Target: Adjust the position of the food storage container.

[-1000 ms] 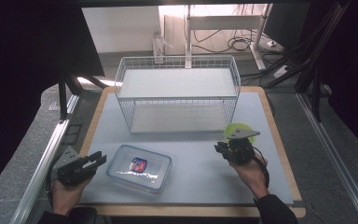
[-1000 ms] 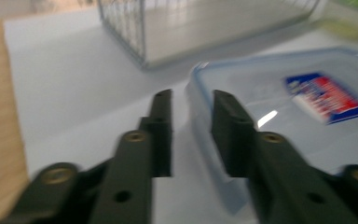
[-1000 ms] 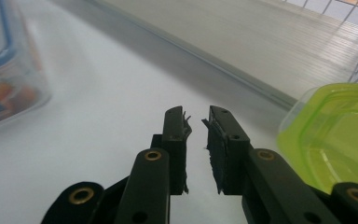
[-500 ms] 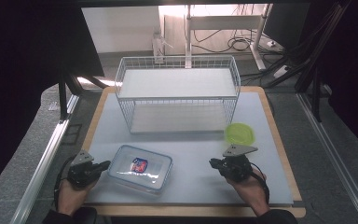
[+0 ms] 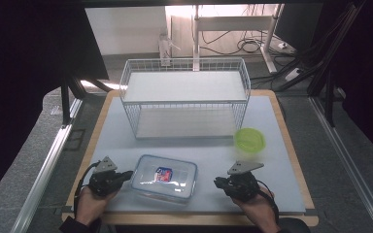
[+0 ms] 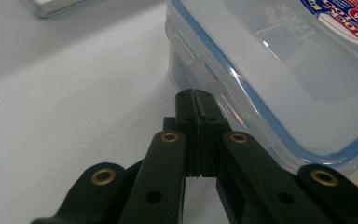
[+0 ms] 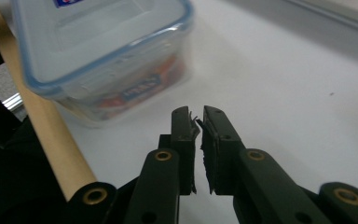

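Observation:
A clear rectangular box with a blue-rimmed lid (image 5: pixel 164 177) lies on the white mat near the front edge. My left gripper (image 5: pixel 121 176) rests just left of it, jaws pressed together and empty (image 6: pixel 196 95), the tip close to the box's side (image 6: pixel 270 60). My right gripper (image 5: pixel 219 183) sits to the box's right, apart from it. Its jaws (image 7: pixel 196 116) have just been closing; only a thin slit remains and nothing is between them. The box (image 7: pixel 102 46) lies ahead and to the left in the right gripper view. A small round tub with a green lid (image 5: pixel 249 140) stands behind the right gripper.
A white wire rack (image 5: pixel 184 97) with a shelf stands across the back half of the mat. The wooden table edge (image 7: pixel 42 126) runs close under the box. Bare mat (image 5: pixel 213 150) lies between the rack and the box.
The right gripper has drawn back from the green-lidded tub toward the front edge, leaving the tub standing. The left gripper has slid right, up to the clear box.

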